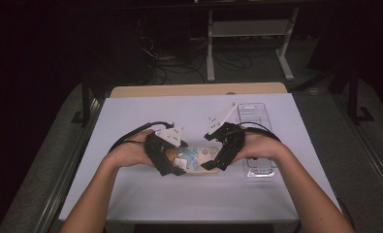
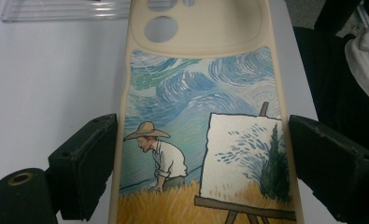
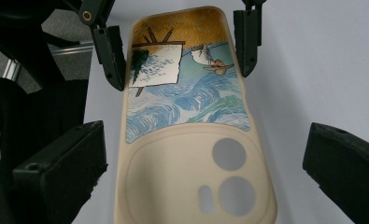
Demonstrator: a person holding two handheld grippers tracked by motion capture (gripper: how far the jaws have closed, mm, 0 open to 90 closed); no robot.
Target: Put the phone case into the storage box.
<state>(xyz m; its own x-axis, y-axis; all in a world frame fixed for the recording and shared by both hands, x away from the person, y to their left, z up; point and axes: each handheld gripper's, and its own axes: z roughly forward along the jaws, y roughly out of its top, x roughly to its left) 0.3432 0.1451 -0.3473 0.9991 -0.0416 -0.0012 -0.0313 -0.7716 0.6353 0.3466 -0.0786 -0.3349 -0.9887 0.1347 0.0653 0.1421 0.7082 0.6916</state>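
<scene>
A cream phone case with a painted scene of a man in a straw hat and an easel lies flat on the white table. My left gripper is shut on the painted end of the case, one pad against each long edge. From the opposite side my right gripper straddles the camera-hole end of the case. It is open, with a gap between each jaw and the case. The left gripper also appears at the far end of the case in the right gripper view.
A clear plastic tray lies on the table just right of my right hand, and its edge shows beyond the case. A wooden board borders the table's far edge. Desk legs and cables stand behind.
</scene>
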